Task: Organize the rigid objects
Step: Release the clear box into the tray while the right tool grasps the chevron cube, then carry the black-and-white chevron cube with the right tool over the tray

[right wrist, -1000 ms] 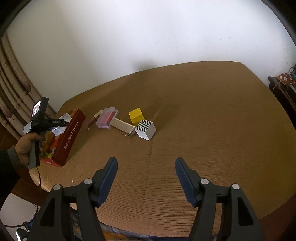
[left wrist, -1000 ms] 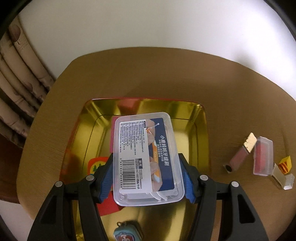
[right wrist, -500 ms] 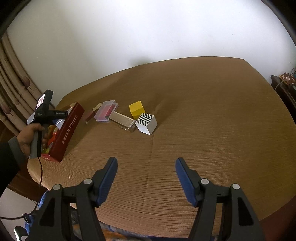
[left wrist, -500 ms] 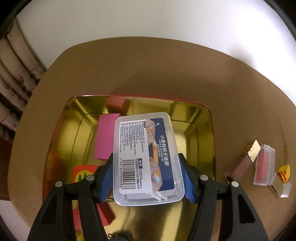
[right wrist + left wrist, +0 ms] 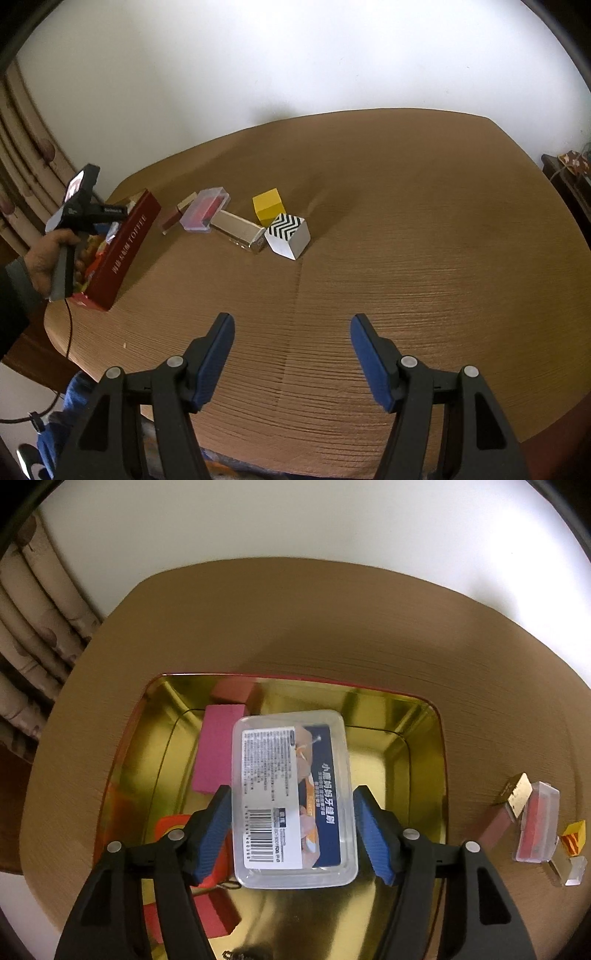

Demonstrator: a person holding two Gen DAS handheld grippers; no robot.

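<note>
Floss box (image 5: 293,799) lower (over tin (image 5: 424,746))

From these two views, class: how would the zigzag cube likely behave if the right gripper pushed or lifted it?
The zigzag cube has flat faces and sharp edges, so it would probably slide, not roll. It looks stiff, likely wood or card, and may be light. It touches the yellow cube and silver box, so a push could shift them too.

— Where's the clear plastic box (image 5: 293,797)?

— Over the gold-lined tin (image 5: 417,746), label up, barcode at the near end.

— What's already in the tin?

— A pink block (image 5: 218,753) and red pieces.

— And outside it?

— A yellow cube (image 5: 267,205) and a zigzag-patterned cube (image 5: 290,236), touching.
</note>
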